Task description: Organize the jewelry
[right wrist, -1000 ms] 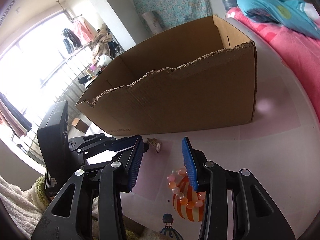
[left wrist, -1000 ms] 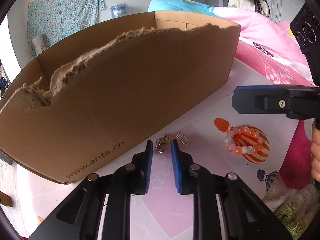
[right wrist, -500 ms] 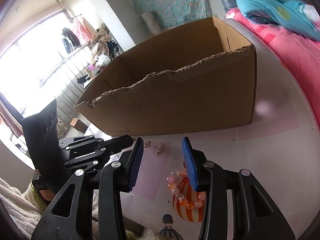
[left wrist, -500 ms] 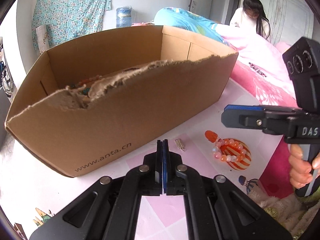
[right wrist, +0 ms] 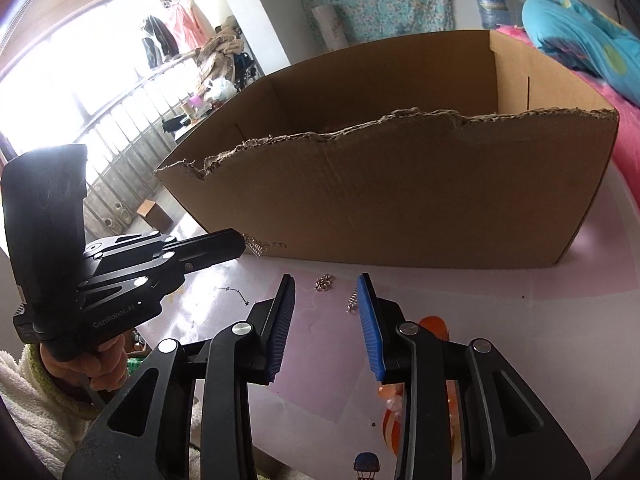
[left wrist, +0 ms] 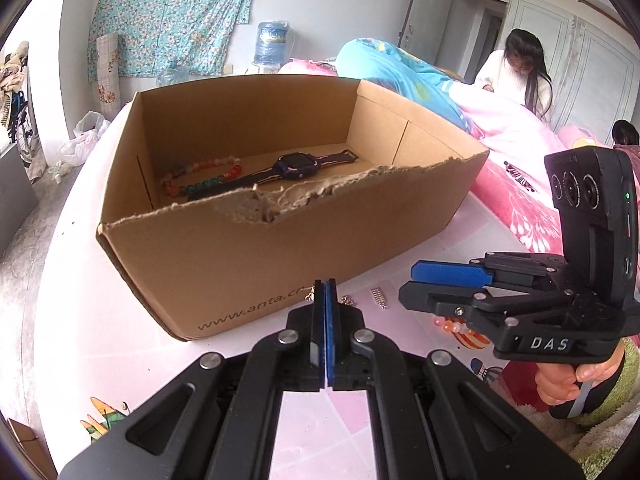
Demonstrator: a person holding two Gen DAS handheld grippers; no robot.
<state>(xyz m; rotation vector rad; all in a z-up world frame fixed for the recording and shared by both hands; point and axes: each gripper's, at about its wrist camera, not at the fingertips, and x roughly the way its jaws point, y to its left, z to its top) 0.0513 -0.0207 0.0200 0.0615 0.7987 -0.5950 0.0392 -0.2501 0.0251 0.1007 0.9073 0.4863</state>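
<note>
Lifting calls for care: the left hand-held gripper (left wrist: 325,292) is fully closed, a thin chain (right wrist: 256,245) apparently pinched at its tips, just near the box (left wrist: 280,240). Clear the torn wall before dropping it by the watch (left wrist: 298,165). The right hand-held gripper (right wrist: 326,320), closing and empty, hovers over two earrings (right wrist: 325,281) on the worktop (right wrist: 440,292).

Torn brown cardboard box (left wrist: 280,248), front wall: "www.anta.c…", the end hidden behind the left gripper; in the right wrist view only ".cn" shows.
Right black handheld gripper (left wrist: 442,292): "DAS".
Left black handheld gripper (right wrist: 236,249): "GenRobot.AI".
</note>
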